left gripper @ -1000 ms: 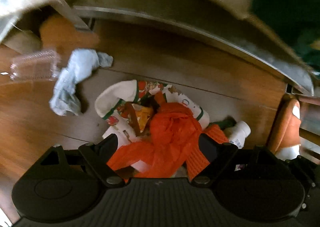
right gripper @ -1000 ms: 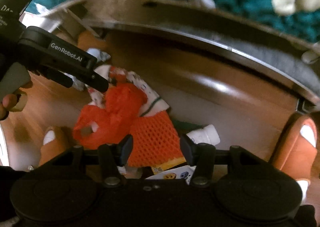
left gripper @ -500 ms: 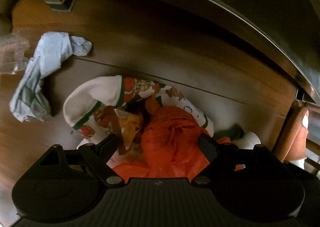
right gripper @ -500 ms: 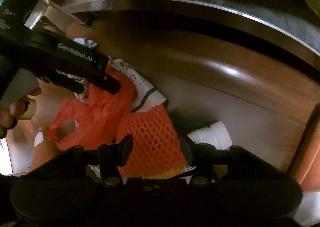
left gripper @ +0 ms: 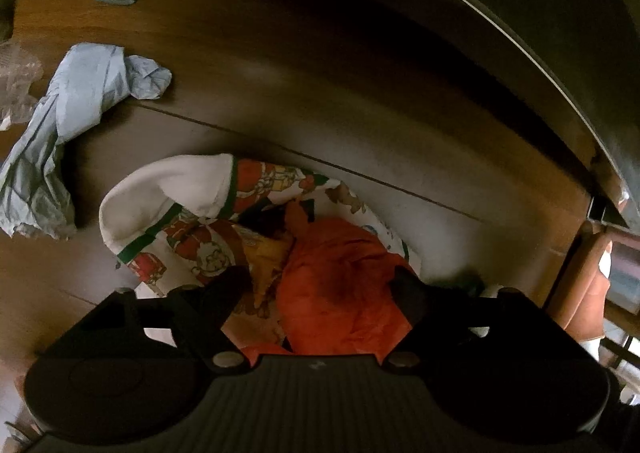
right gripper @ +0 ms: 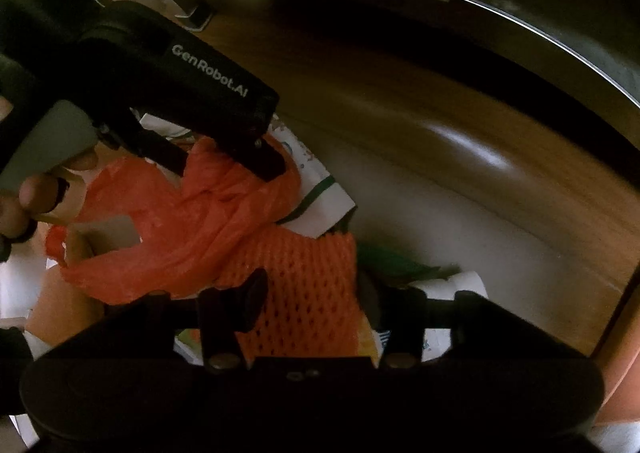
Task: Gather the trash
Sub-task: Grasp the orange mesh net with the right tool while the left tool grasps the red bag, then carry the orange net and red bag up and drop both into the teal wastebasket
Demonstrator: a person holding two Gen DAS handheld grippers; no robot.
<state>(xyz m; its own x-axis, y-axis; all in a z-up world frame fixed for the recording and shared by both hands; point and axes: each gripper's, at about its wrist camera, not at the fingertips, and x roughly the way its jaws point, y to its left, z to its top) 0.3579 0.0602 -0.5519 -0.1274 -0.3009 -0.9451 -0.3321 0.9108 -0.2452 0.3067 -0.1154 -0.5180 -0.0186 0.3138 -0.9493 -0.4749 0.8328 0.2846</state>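
Closing over the orange plastic bag (left gripper: 336, 277) at lower centre of the left wrist view, the left gripper (left gripper: 320, 285) has wide jaws straddling it on the floor (left gripper: 360, 101), while, lower centre of the right wrist view, the right gripper (right gripper: 312, 293) narrows its jaws on the orange foam net (right gripper: 308, 285), seemingly to lift both.

A crumpled orange plastic bag (left gripper: 336, 277) lies on a white printed wrapper (left gripper: 180, 221) (cartoon pattern), beside orange foam netting (right gripper: 308, 293), all on the floor.
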